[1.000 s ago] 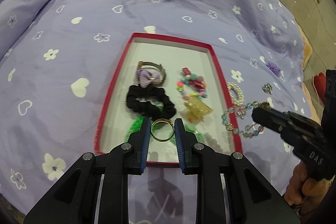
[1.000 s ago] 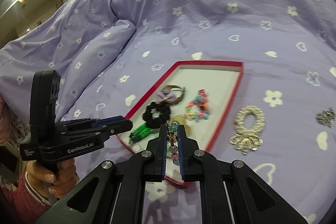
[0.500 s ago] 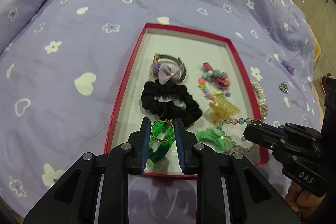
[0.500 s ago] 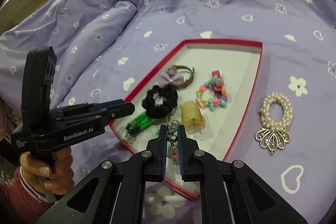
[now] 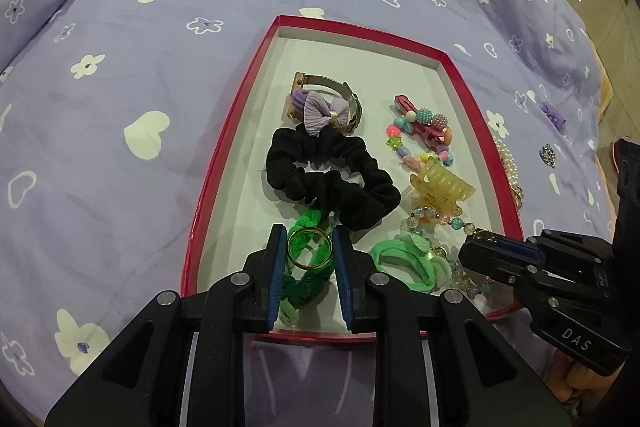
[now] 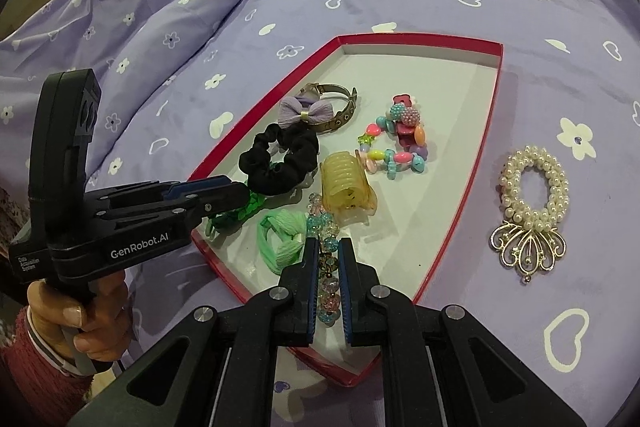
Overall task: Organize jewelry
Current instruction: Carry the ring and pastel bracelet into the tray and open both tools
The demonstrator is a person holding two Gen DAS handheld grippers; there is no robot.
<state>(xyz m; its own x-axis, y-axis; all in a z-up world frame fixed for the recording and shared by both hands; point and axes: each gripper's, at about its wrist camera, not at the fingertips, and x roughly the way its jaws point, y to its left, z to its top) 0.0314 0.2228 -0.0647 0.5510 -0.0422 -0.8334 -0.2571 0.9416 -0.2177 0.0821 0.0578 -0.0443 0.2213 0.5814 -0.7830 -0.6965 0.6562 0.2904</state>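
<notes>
A red-rimmed white tray (image 5: 236, 131) lies on the purple bedspread and also shows in the right wrist view (image 6: 486, 143). My left gripper (image 5: 310, 247) is shut on a gold ring (image 5: 309, 247) and holds it over the tray's near end, above a green braided tie (image 5: 308, 281). My right gripper (image 6: 328, 259) is shut on a pastel bead bracelet (image 6: 327, 275) that hangs into the tray next to the yellow claw clip (image 6: 346, 193). In the left wrist view the right gripper (image 5: 474, 247) is at the tray's near right corner.
In the tray lie a black scrunchie (image 5: 332, 179), a purple bow (image 5: 320, 111) on a metal bangle, a colourful bead bracelet (image 6: 394, 143) and a mint hair tie (image 6: 280, 239). A pearl hair tie (image 6: 534, 195) lies right of the tray. A small brooch (image 5: 548, 155) and purple flower (image 5: 554, 115) lie farther right.
Both grippers have moved forward over the tray's near end. The bead bracelet came from the bedspread into the tray, its free end now lying beside the yellow clip.
</notes>
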